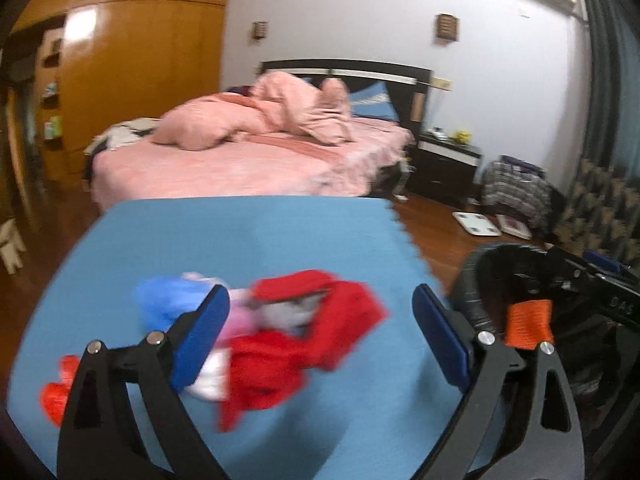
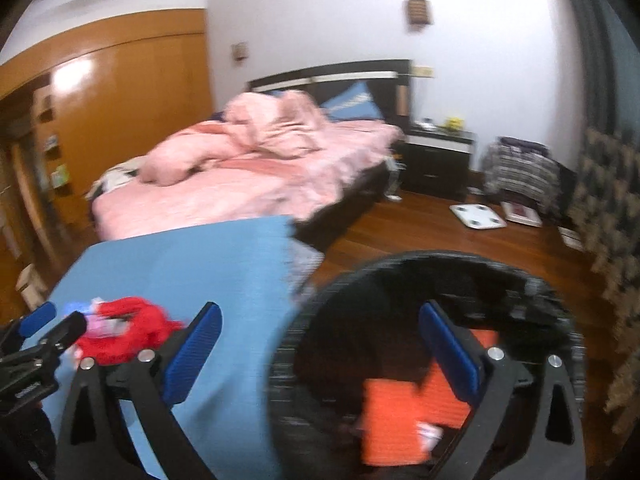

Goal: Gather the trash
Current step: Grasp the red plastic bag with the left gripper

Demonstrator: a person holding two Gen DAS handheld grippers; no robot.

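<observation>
While my left gripper (image 1: 320, 336) hangs over the blue mat (image 1: 248, 236) with its jaws spread wide and empty, I would lower it squarely over the red wrapper pile (image 1: 320, 328), closing only once both pads straddle the crumpled bulk, so nothing slides out. My right gripper (image 2: 320, 352), jaws likewise apart and holding nothing, hovers above the black bin (image 2: 400, 276), where an orange piece (image 2: 392, 420) already lies. Blurred red, pink and blue scraps sit bunched together, light and crinkly by my guess.
</observation>
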